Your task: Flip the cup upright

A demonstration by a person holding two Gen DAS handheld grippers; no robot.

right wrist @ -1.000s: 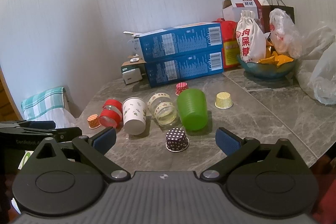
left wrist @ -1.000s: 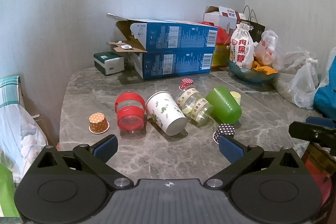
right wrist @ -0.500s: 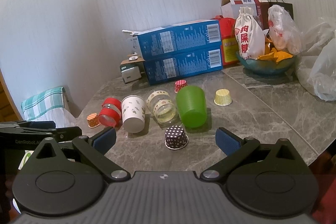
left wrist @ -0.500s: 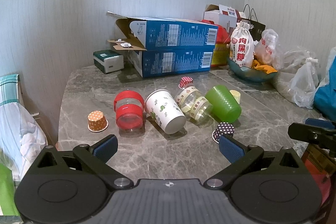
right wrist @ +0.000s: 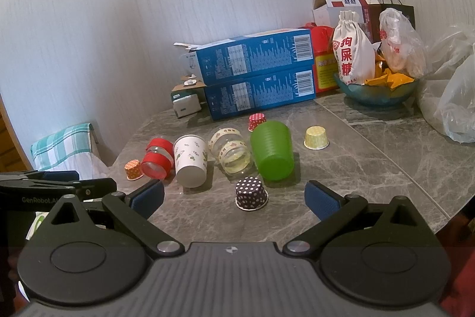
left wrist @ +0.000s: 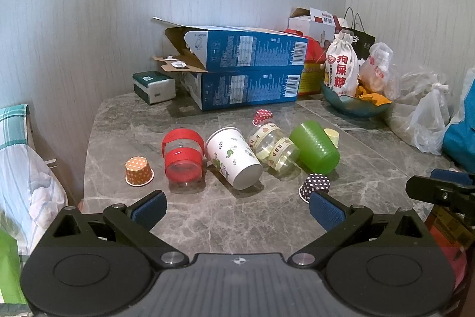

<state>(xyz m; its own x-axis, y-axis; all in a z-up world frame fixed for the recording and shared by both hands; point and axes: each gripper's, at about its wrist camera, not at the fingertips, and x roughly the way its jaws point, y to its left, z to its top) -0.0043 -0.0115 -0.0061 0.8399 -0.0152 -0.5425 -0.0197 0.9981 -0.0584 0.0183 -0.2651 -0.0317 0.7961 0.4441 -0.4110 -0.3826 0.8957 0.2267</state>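
left wrist view: the left gripper (left wrist: 237, 205) is spread wide and holds nothing, low in the frame. four cups lie on their sides at centre on the marble table (left wrist: 225, 216): red-banded cup (left wrist: 182, 158), white paper cup (left wrist: 233, 158), clear cup (left wrist: 274, 147), green cup (left wrist: 314, 150).

right wrist view: the right gripper (right wrist: 234, 198) is likewise released, with the polka-dot liner (right wrist: 251, 193) between its fingers; the green cup (right wrist: 273, 153) lies just above it.

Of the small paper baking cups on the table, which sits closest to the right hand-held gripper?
The dark polka-dot baking cup, upside down just ahead of the right hand-held gripper. The orange, red and yellow ones sit farther off.
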